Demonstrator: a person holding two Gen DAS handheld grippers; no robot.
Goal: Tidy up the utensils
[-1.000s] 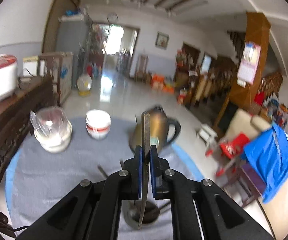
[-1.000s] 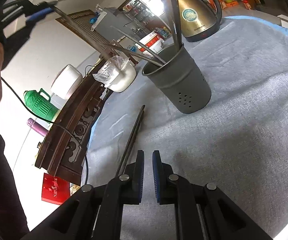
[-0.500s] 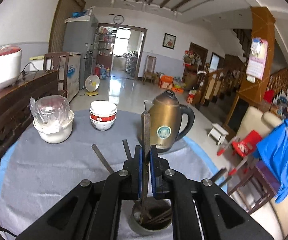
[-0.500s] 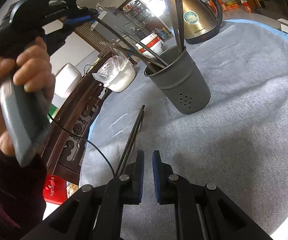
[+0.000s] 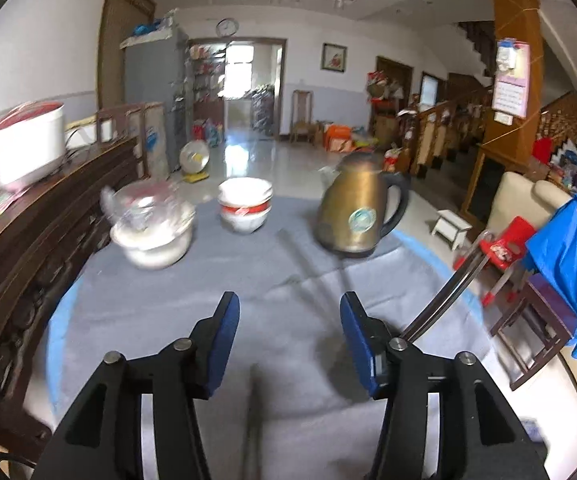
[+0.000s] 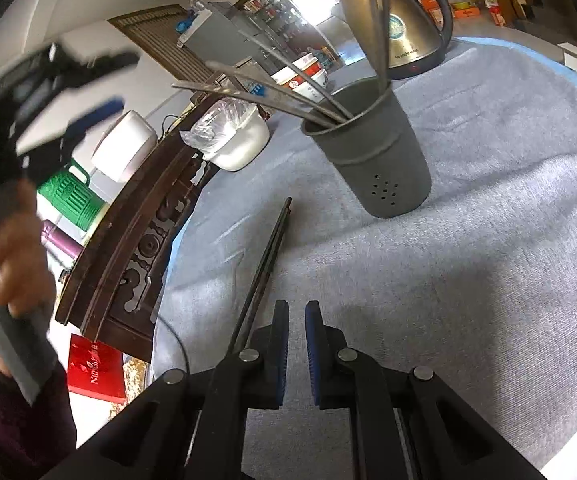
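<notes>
We've left gripper [image 5: 290, 326] just opening, empty; utensil looks dropped in holder [image 6: 372, 152]. Right gripper [image 6: 296, 346] closed, empty. Next: we grab chopsticks [image 6: 266, 256] beside it.

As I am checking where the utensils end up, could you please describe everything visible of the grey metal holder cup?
The grey metal holder cup is a matt cylinder with a rolled rim, a ridge around its upper body and a cluster of small drain holes low on its side. It stands upright on the grey tablecloth, in front of the brass-coloured kettle. Several long metal utensils lean out over its rim. Nothing grips it.
</notes>
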